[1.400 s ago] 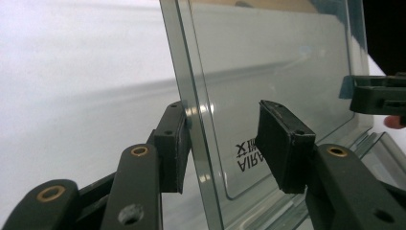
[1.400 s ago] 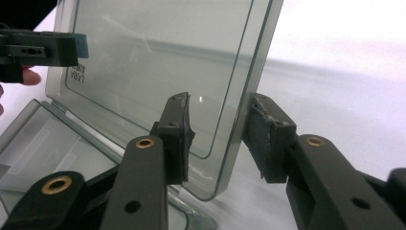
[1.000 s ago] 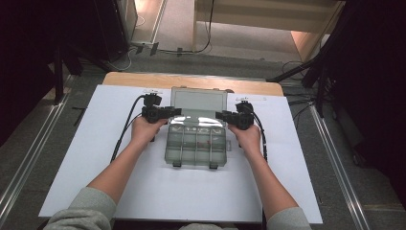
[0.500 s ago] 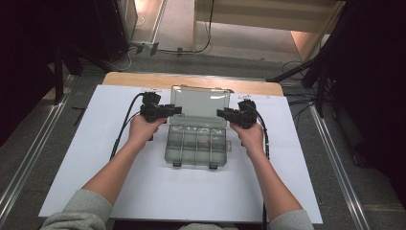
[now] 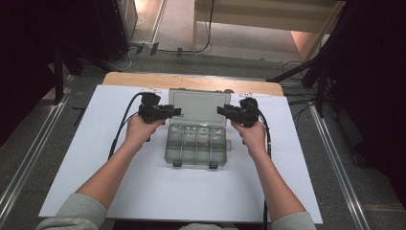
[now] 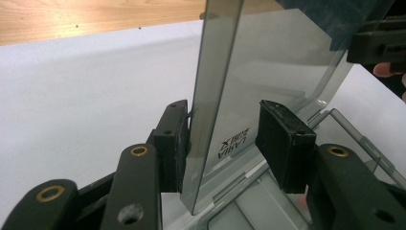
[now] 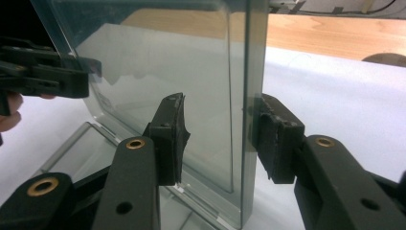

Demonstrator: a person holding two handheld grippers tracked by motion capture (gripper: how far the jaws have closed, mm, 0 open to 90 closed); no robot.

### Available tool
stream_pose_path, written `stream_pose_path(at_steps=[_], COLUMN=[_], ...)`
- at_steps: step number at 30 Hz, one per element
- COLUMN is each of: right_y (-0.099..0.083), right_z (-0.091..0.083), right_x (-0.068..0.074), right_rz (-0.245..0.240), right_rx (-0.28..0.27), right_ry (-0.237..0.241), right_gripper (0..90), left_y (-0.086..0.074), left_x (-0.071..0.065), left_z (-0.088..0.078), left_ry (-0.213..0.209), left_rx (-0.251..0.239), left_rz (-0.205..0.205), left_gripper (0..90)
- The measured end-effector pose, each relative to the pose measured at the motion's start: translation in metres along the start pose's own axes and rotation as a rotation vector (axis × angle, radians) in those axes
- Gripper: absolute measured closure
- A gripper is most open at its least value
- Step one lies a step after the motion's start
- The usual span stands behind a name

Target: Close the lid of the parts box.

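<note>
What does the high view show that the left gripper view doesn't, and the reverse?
High view: both forearms, the box's compartments and front latches, the whole white sheet. Left gripper view: the lid's edge between the left gripper's jaws, and print on the lid. Both: the lid standing upright, the right gripper at its far side.

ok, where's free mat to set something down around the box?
Bare white mat left of the organizer box, right of it, and a wide strip in front between the forearms. Crowded at the raised lid, with the left tool and right tool on its sides.

mirrored black print on lid (image 6: 234, 142), illegible
</note>
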State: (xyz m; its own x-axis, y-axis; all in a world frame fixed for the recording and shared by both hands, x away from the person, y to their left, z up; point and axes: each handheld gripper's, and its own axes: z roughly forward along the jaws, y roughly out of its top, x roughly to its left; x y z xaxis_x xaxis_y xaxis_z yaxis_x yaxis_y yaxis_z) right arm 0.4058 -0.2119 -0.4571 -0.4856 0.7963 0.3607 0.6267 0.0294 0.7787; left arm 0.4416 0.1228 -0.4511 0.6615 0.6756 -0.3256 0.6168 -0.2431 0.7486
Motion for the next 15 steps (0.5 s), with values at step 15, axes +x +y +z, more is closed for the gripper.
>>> stream_pose_path(at_steps=[15], right_y=[-0.006], right_z=[-0.016], right_x=[0.012], right_rz=[-0.039], right_rx=[0.019], right_ry=[0.026], right_gripper=[55.9], left_y=[-0.008], left_x=[-0.007], left_z=[-0.012], left_ry=[-0.021], left_rx=[-0.015], left_rz=[0.038], left_gripper=[54.1])
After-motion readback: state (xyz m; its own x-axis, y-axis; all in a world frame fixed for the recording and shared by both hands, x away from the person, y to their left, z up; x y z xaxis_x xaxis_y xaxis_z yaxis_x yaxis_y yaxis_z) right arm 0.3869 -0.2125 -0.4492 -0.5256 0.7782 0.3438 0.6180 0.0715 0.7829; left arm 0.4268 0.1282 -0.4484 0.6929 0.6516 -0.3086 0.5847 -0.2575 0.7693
